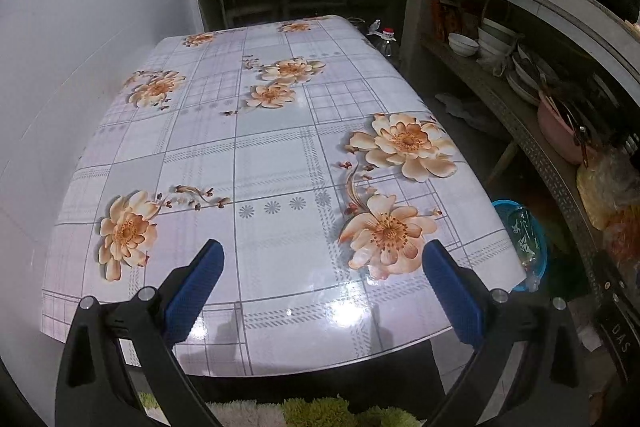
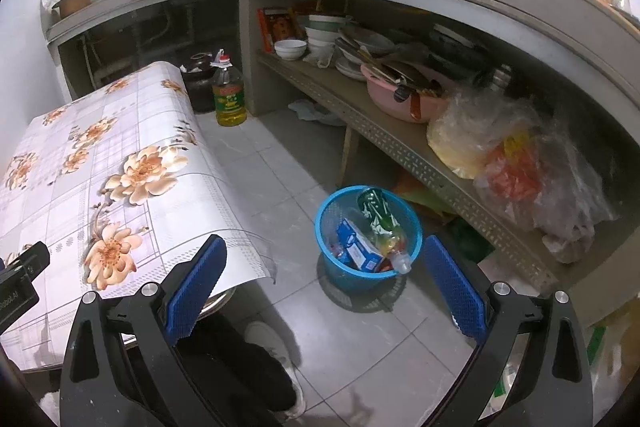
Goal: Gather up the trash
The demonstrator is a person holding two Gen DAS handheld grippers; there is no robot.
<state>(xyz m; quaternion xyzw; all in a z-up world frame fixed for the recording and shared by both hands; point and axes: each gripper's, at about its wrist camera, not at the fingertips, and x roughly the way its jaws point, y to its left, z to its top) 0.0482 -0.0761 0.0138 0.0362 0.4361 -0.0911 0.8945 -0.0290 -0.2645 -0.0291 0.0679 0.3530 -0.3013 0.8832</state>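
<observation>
Right wrist | blue mesh bin [image 2: 370, 227] holds bottle, carton, wrappers | right tool [image 2: 324, 287] released | left tool [image 1: 322, 287] released, empty

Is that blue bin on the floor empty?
No, in the right wrist view the blue bin already holds a green plastic bottle and a blue carton, among other trash.

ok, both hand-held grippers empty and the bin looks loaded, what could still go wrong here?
1. The clear plastic bottle pokes over the rim of the small blue mesh bin; a bump could tip it out.
2. The bin sits close to the flowered tablecloth's hanging edge, so the open right hand-held gripper might snag it.
3. The open left hand-held gripper sees no trash on the table; floor items may go unnoticed.
</observation>
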